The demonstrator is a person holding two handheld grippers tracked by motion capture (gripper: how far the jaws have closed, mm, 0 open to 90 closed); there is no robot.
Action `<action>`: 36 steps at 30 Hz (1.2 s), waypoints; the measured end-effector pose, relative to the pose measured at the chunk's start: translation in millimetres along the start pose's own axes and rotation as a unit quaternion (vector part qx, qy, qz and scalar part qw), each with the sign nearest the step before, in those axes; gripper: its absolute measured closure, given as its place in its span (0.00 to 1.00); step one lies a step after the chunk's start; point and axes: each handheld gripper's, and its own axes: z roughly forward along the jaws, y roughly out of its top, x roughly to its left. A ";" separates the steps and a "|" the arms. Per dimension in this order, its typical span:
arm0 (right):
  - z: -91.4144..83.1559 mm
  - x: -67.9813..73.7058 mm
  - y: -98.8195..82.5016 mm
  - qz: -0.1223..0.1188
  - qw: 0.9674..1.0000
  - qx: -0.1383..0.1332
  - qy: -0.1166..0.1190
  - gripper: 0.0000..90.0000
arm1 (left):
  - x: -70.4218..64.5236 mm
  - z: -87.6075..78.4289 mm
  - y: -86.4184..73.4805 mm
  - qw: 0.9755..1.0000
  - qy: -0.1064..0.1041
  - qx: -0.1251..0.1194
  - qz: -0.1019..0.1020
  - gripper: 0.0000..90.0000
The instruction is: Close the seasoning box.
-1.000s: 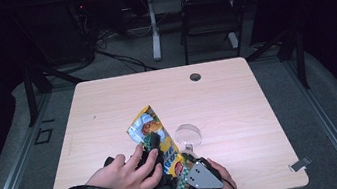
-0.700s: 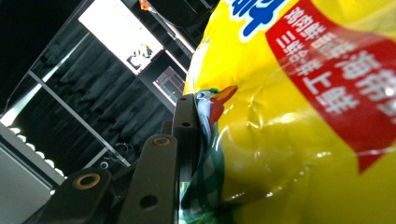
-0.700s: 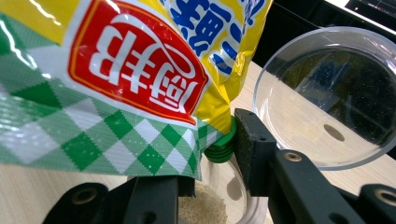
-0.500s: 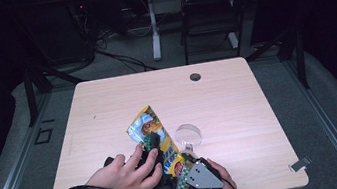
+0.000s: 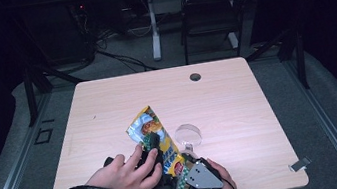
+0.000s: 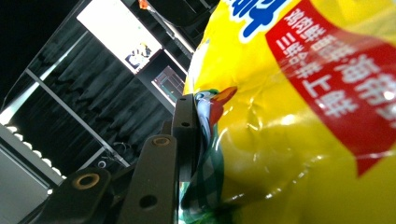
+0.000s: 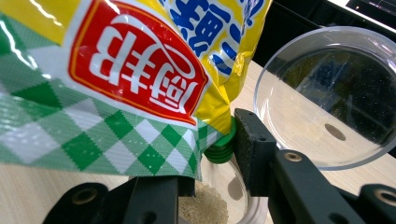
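Yellow foil catches the eye first: a seasoning bag (image 5: 147, 125) stands tilted just left of the clear dish (image 5: 188, 134) on the table (image 5: 238, 99), its top leaning away from the dish and its green-checked bottom corner near the dish.

Left of the dish, the left gripper (image 5: 153, 142) is clamped on the bag's side. In the left gripper view one black jaw presses flat into the foil and creases it. The other jaw is hidden behind the bag.

Nearer the dish, at its front edge, the right gripper (image 5: 187, 158) pinches the green spout (image 7: 222, 144) at the bag's lower corner. One pad sits hard against the ribbed plastic, and the other is tucked under the checked corner. Pale granules (image 7: 205, 205) lie just below the spout, apparently inside the dish's near wall.

The step in hand looks like dispensing seasoning into the dish, with one tool carrying the bag and the other steadying its outlet. Whether a cap sits on the spout cannot be told.

The next move probably calls for keeping the spout over the dish rather than beside it. The bag's top should tip gently so the flow stays small, and both grips should stay firm so the slick foil does not slide.
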 end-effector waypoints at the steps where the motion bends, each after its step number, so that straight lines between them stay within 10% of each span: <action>1: 0.0 0.0 0.0 0.000 1.000 0.000 0.000 0.78 | 0.0 0.0 0.0 1.000 0.000 0.000 0.000 0.82; 36: -1.0 0.1 0.7 -0.021 1.000 0.003 -0.006 0.78 | -22.9 4.9 -10.1 0.994 -0.042 -0.001 -0.103 0.84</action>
